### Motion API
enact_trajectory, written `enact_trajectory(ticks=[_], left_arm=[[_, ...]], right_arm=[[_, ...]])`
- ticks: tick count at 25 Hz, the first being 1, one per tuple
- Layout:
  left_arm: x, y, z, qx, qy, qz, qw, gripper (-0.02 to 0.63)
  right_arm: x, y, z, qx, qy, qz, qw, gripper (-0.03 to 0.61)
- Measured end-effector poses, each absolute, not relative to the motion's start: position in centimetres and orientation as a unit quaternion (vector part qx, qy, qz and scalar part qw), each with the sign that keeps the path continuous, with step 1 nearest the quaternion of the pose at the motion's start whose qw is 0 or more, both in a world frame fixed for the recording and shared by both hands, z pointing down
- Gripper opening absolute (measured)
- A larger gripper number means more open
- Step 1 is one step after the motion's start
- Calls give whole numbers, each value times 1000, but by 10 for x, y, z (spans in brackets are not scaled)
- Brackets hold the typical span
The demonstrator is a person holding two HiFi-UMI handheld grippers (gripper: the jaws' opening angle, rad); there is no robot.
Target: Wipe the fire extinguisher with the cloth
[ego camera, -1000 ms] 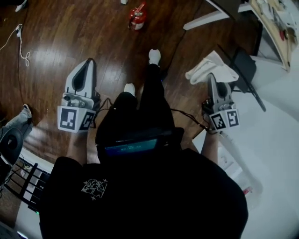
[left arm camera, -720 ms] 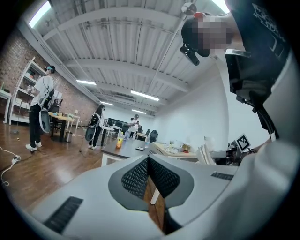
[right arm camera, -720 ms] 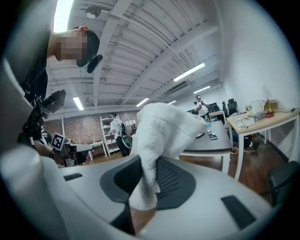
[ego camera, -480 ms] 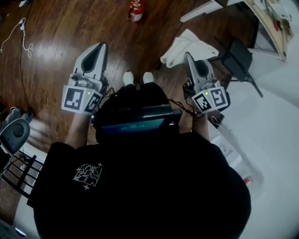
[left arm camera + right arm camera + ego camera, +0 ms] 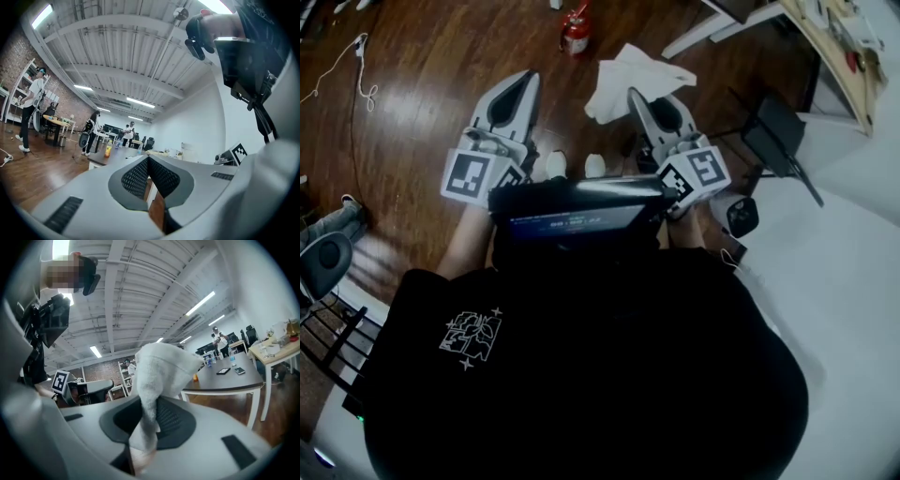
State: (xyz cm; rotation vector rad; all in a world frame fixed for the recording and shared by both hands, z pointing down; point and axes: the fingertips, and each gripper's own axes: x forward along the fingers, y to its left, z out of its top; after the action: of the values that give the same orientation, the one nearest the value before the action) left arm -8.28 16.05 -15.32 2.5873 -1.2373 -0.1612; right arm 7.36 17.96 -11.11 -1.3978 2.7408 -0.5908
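A small red fire extinguisher point(image 5: 575, 33) stands on the wooden floor at the top of the head view. My right gripper point(image 5: 635, 93) is shut on a white cloth point(image 5: 633, 77), which bunches up past its tip, just right of and nearer than the extinguisher. In the right gripper view the cloth point(image 5: 159, 366) rises from between the closed jaws of that gripper point(image 5: 143, 404). My left gripper point(image 5: 528, 77) is shut and holds nothing, pointing forward to the left of the extinguisher. Its jaws meet in the left gripper view point(image 5: 148, 158), aimed level across the room.
A white table leg point(image 5: 712, 33) slants at the upper right, with a black stand point(image 5: 773, 131) beside it. A white cable point(image 5: 361, 66) lies on the floor at left. A cluttered wooden bench point(image 5: 848, 37) fills the top right corner. People stand far off point(image 5: 91, 131).
Both grippers have moved forward and closer together. The right one has carried the cloth leftward, nearer the extinguisher. The left gripper's tip has come up nearer the extinguisher.
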Motion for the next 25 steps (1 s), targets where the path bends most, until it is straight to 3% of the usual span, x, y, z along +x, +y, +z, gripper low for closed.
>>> enact_trajectory(ticks=[25], left_arm=[[-49, 164, -171, 900, -416, -55, 119, -2]], right_arm=[[82, 184, -121, -441, 881, -171, 0, 95]])
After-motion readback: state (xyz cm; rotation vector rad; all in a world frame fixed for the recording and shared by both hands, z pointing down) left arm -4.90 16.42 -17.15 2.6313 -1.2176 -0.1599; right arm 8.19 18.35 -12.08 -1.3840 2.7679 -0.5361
